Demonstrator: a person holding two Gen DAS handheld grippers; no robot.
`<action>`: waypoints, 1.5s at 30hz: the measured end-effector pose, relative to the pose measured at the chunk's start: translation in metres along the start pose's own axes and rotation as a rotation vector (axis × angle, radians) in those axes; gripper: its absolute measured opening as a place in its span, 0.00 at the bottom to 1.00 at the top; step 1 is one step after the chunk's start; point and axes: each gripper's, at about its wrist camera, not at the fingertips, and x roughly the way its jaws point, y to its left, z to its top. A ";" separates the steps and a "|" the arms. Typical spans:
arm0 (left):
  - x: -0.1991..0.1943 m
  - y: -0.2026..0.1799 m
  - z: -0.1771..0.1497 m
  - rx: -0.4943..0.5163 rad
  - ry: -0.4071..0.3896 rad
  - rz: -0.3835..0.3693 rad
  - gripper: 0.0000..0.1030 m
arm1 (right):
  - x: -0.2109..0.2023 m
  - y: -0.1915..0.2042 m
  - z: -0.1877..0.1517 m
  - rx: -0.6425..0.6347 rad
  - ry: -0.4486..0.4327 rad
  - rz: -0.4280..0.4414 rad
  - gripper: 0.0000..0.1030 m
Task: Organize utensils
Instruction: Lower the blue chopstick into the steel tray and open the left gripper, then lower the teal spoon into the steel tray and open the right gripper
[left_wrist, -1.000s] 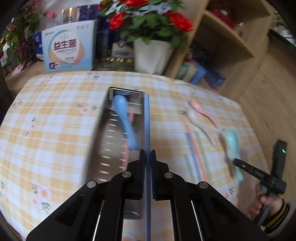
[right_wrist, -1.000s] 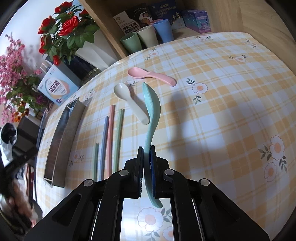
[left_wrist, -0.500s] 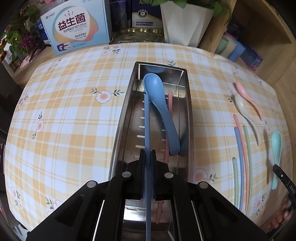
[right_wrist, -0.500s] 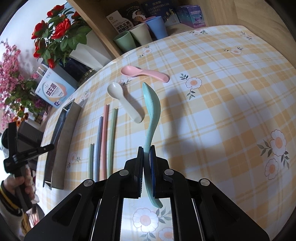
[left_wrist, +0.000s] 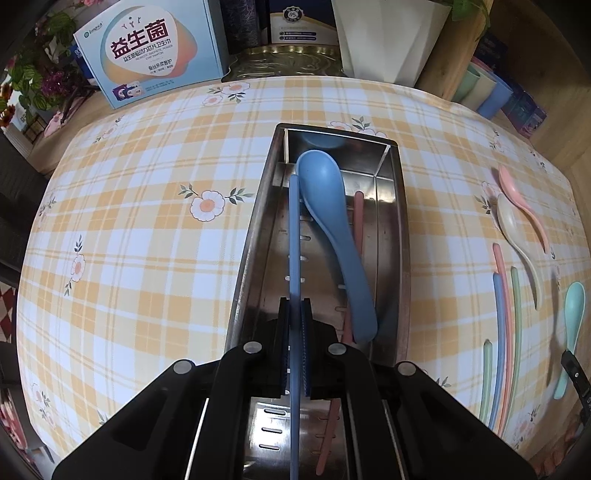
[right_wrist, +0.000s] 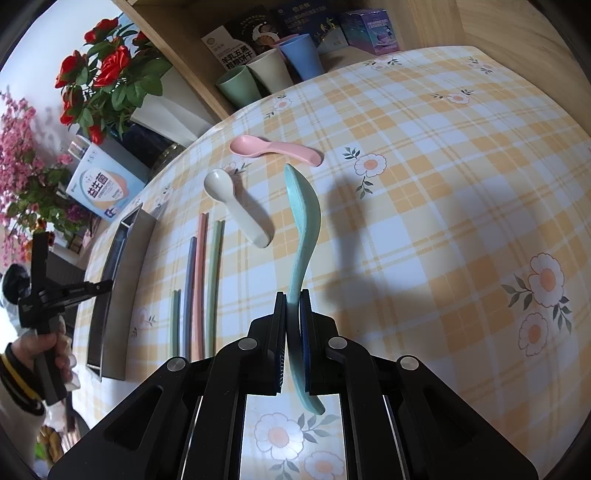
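The near end of the long shiny metal tray (left_wrist: 258, 236) was hidden behind the left gripper (left_wrist: 294, 314). In the tray lay one big blue plastic spoon (left_wrist: 332, 229) and one pink chopstick (left_wrist: 358, 218). The left gripper pinched one thin blue chopstick (left_wrist: 293, 236) over the tray. The right gripper (right_wrist: 292, 306) pinched one green plastic spoon (right_wrist: 303, 221). On the checked yellow tablecloth (right_wrist: 443, 184) lay one pink spoon (right_wrist: 273, 149), one white spoon (right_wrist: 236, 206) and five loose chopsticks (right_wrist: 201, 266).
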 end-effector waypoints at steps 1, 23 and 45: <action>-0.002 0.000 0.000 0.005 -0.008 -0.008 0.07 | 0.000 0.001 0.000 -0.003 -0.001 0.001 0.07; -0.073 0.042 -0.040 0.145 -0.184 -0.110 0.94 | 0.006 0.108 0.000 -0.177 0.098 0.036 0.07; -0.078 0.145 -0.083 0.013 -0.254 -0.060 0.94 | 0.102 0.277 -0.015 -0.265 0.272 0.029 0.07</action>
